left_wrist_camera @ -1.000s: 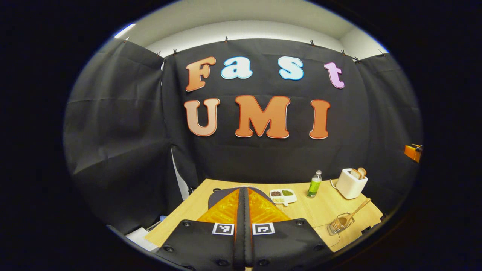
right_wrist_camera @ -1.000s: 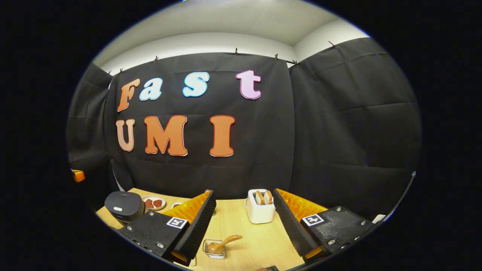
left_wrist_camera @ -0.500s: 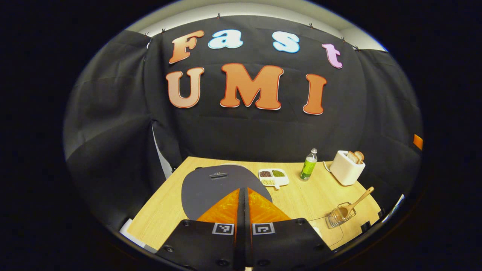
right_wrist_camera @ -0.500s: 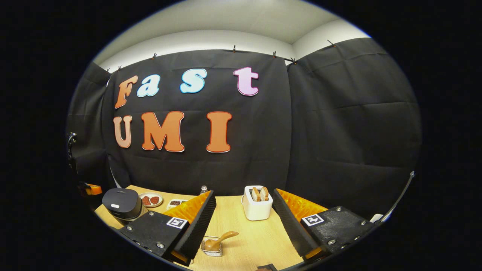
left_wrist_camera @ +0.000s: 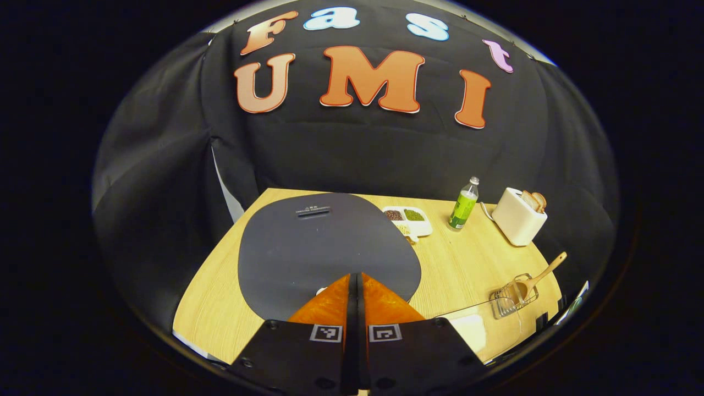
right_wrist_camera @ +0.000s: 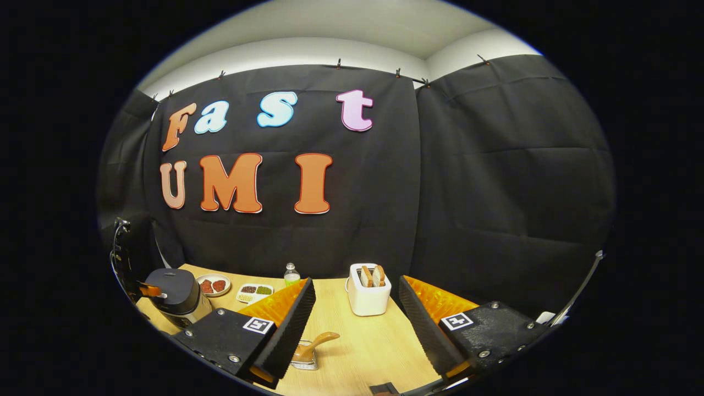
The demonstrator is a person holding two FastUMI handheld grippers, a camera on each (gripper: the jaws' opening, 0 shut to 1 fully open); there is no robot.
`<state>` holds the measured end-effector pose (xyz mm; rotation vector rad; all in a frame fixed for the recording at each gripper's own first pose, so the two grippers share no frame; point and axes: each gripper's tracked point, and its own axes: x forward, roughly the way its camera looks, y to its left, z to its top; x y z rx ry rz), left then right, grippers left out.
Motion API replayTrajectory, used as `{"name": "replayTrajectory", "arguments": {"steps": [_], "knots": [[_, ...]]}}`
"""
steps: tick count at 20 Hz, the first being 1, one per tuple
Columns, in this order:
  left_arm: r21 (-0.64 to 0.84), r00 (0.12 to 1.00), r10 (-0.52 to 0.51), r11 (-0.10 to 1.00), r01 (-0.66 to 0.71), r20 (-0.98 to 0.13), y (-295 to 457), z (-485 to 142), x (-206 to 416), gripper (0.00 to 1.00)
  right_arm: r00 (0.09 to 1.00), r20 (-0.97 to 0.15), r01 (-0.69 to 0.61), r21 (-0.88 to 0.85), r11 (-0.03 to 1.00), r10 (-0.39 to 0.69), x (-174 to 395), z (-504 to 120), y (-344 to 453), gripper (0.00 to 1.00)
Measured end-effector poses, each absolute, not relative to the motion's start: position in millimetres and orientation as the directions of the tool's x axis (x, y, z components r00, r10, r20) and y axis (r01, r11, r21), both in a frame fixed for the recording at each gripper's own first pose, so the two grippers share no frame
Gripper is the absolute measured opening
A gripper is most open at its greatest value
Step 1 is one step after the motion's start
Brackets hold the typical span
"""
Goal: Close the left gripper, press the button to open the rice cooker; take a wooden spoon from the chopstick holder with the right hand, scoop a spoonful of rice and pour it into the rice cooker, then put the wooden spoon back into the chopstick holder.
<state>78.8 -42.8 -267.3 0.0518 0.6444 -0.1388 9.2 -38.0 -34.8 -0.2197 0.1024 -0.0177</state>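
The dark grey rice cooker (left_wrist_camera: 330, 247), lid down, lies right under my left gripper (left_wrist_camera: 355, 276), which is shut with its tips at the lid's near edge. In the right gripper view the rice cooker (right_wrist_camera: 176, 294) stands at the far left of the table, and the left gripper (right_wrist_camera: 148, 289) reaches its top from the left. My right gripper (right_wrist_camera: 355, 281) is open and empty above the table. A wooden spoon (right_wrist_camera: 320, 340) leans in the wire chopstick holder (right_wrist_camera: 304, 360) just below its left finger. The spoon (left_wrist_camera: 542, 270) and holder (left_wrist_camera: 509, 297) also appear at the right table edge.
A white toaster (right_wrist_camera: 369, 287) with bread stands mid-table at the back. A green bottle (left_wrist_camera: 463, 202), a divided tray of beans (left_wrist_camera: 408, 218) and a plate of red pieces (right_wrist_camera: 213, 285) sit behind the cooker. A clear container (left_wrist_camera: 467, 325) rests near the front edge.
My left gripper has tilted down and come close over the cooker lid, which now looms large. The right gripper has stayed open and shifted only slightly.
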Motion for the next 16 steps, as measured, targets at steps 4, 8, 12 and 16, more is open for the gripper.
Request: {"name": "replayTrajectory", "arguments": {"steps": [4,8,12,16], "knots": [[-0.003,0.774,-0.109,0.991,0.137,-0.623,-41,-276,75,0.04,0.993,-0.11,0.01,-0.213,0.977,-0.034,9,-39,-40,0.95],[-0.012,0.757,-0.108,0.991,0.132,-0.644,-40,-277,72,0.0,0.991,-0.132,0.006,-0.219,0.976,-0.036,8,-50,-40,0.95],[-0.007,0.764,-0.102,0.992,0.126,-0.637,-39,-280,72,0.05,0.99,-0.14,0.002,-0.22,0.975,-0.033,5,-53,-42,0.95],[0.024,0.793,-0.084,0.992,0.123,-0.603,-35,-264,77,0.04,0.992,-0.121,0.008,-0.192,0.981,-0.032,4,-47,-45,1.0]]}}
